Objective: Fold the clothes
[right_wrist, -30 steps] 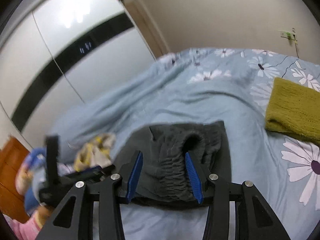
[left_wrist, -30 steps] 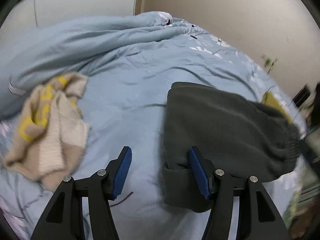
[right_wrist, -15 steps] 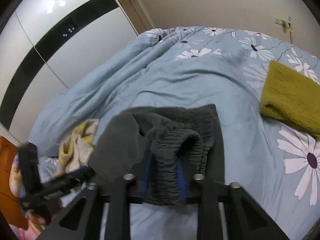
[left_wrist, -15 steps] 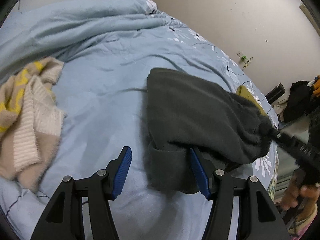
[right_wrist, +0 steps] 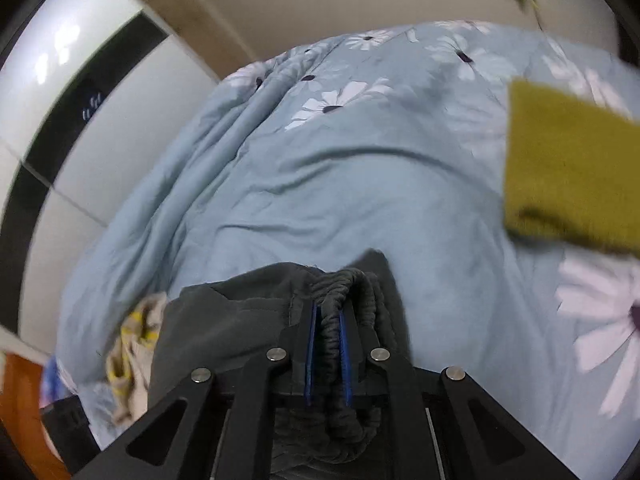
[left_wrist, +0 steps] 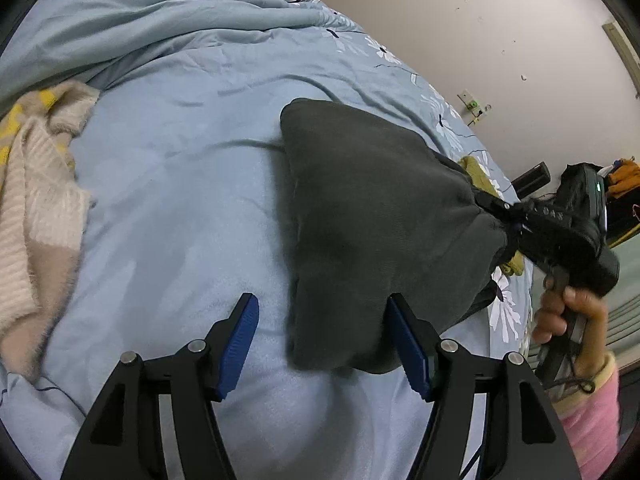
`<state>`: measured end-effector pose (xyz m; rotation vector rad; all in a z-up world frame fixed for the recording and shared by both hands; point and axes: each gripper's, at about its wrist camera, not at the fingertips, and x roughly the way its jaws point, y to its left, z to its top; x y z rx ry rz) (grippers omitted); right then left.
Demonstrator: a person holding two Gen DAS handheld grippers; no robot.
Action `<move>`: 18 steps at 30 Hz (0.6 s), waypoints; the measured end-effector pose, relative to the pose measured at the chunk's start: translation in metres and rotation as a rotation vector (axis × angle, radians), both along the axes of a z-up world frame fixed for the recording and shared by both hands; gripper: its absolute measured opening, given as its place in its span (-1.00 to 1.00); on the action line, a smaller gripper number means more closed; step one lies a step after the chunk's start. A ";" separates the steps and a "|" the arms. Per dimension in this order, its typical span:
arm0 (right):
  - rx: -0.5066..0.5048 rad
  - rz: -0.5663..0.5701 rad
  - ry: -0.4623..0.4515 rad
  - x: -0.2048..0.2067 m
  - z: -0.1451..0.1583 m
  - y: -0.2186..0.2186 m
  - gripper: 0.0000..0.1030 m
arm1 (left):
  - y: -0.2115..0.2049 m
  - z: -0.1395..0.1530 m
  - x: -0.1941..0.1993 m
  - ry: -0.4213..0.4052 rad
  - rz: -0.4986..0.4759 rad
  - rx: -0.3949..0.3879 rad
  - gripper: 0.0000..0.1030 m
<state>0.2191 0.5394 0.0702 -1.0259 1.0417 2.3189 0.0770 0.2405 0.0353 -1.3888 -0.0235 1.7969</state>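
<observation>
Right gripper (right_wrist: pixel 327 344) pinches the gathered elastic waistband of the dark pants (right_wrist: pixel 224 332), blue pads pressed tight on the bunched fabric. In the left wrist view the same gripper (left_wrist: pixel 505 216) holds the pants' (left_wrist: pixel 380 216) right end lifted off the duvet (left_wrist: pixel 180 200), cloth stretched taut toward it; hand (left_wrist: pixel 568 312) grips its handle, pink sleeve below. Rest of the pants lies on the duvet, mid-bed.

Left gripper (left_wrist: pixel 322 338) spread wide, low over the duvet; near edge of the pants sits between its 2 fingers, closer to the right finger. Contact with that finger: cannot tell.

Beige-and-yellow sweater (left_wrist: pixel 36 184) crumpled on the duvet's left side, well apart from the pants; also visible in the right view (right_wrist: pixel 134 348) just beside the pants' edge. Folded olive knit (right_wrist: pixel 568 172) lies on the floral part of the duvet (right_wrist: pixel 360 184), far right, apart from the pants. Right view blurred at edges. White-and-black wardrobe (right_wrist: pixel 68 92) behind the bed.
</observation>
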 end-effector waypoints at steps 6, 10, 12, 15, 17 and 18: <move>0.104 0.034 -0.053 0.000 0.017 -0.013 -0.77 | 0.004 0.001 0.000 0.022 -0.008 -0.012 0.32; 0.107 0.023 -0.060 0.003 0.016 -0.017 -0.65 | 0.003 0.001 0.003 0.035 -0.004 -0.024 0.32; 0.106 0.023 -0.041 0.009 0.020 -0.019 -0.63 | 0.002 0.001 0.003 0.038 -0.003 -0.028 0.32; 0.121 0.029 -0.053 0.015 0.023 -0.022 -0.40 | 0.002 0.001 0.002 0.040 -0.006 -0.028 0.32; 0.142 0.014 -0.071 0.021 0.023 -0.024 0.01 | 0.002 0.000 0.001 0.040 -0.008 -0.025 0.32; 0.146 0.003 -0.069 0.025 0.022 -0.023 0.08 | 0.001 0.000 0.001 0.038 -0.009 -0.021 0.32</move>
